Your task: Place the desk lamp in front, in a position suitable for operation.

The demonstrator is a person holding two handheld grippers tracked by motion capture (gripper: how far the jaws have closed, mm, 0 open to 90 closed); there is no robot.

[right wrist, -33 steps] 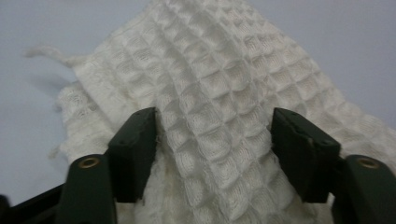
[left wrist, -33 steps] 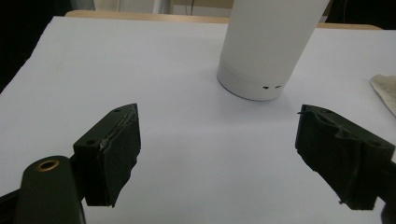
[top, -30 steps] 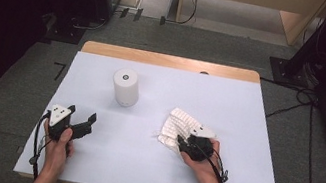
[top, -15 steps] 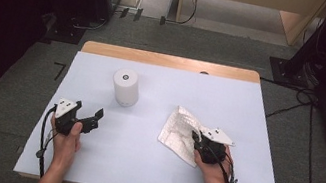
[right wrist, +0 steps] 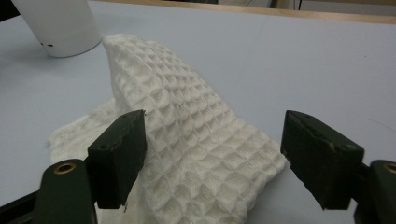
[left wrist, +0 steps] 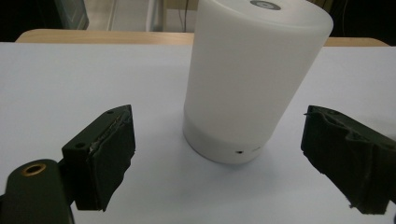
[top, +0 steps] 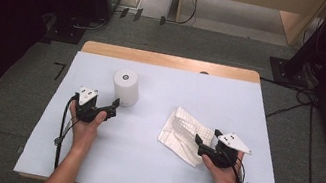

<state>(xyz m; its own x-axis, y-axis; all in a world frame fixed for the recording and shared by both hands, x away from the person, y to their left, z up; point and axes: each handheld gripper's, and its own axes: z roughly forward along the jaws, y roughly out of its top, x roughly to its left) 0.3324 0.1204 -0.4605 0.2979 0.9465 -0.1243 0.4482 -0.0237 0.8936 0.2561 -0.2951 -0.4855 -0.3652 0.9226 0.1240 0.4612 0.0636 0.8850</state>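
The white waffle cloth (top: 184, 135) lies crumpled on the light table (top: 147, 170), with one fold standing up as a ridge on the side nearer the white cylinder (top: 126, 86), and its flatter part spreads toward the person. The cloth is to the right of the cylinder and nearer to the person, well apart from it. The right gripper (top: 201, 146) is at the cloth's right edge, on the side away from the cylinder. Its fingers (right wrist: 117, 158) have just been opening and now stand wide apart; in the right gripper view the cloth lies between and under them, but the pads do not press on it, so the cloth is free. The white cylinder stands upright on the table, in the left half, with a small grey mark on its top and a tiny hole low on its side. The left gripper (top: 114, 107) is just beside the cylinder, on the side toward the person, and points at its base. Its fingers (left wrist: 103, 156) are also spread wide, one at each side of the cylinder's lower part in the left gripper view, and they do not touch it.
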